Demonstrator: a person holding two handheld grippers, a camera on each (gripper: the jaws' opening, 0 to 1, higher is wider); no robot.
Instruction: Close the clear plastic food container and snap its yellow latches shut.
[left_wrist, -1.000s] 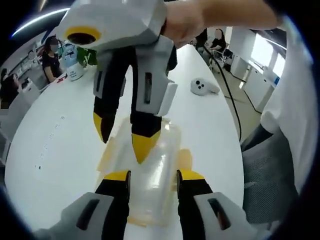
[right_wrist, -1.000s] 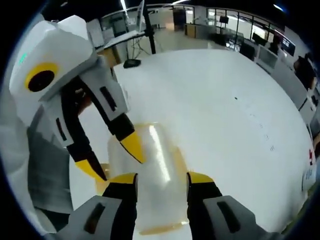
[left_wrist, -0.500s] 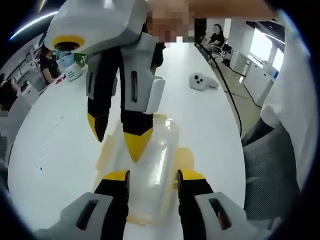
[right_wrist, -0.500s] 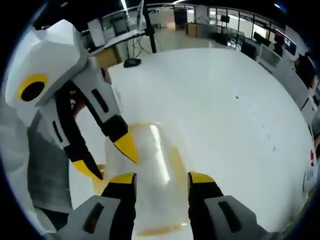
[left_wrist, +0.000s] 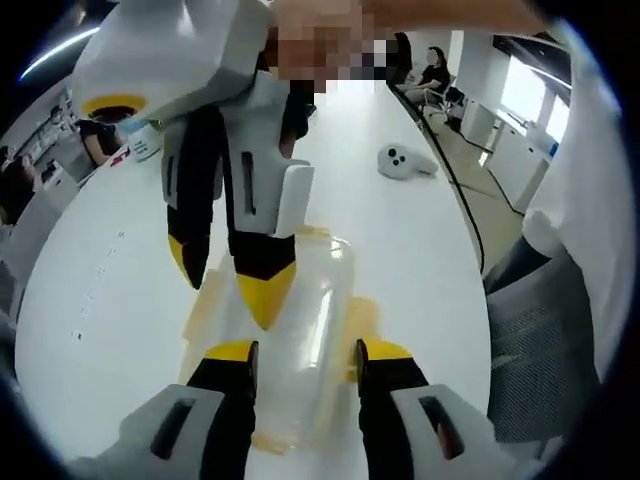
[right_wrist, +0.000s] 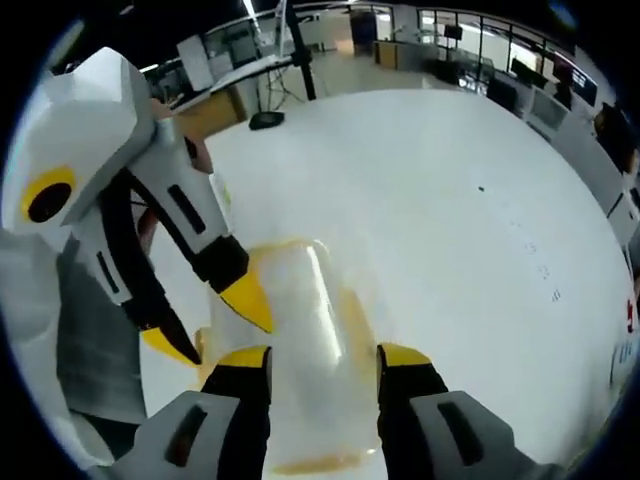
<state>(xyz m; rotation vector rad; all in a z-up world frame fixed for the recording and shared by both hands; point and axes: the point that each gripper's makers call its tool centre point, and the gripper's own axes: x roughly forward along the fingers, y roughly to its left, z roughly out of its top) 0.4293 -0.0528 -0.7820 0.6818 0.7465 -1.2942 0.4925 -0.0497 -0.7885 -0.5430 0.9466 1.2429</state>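
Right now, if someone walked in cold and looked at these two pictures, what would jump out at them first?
Probably the clear plastic food container with its yellow latches, lying on the white table between the open jaws of the left gripper. Next, the right gripper reaching in from above in the left gripper view, its yellow tips over the lid. Farther down the table lies a small white controller.
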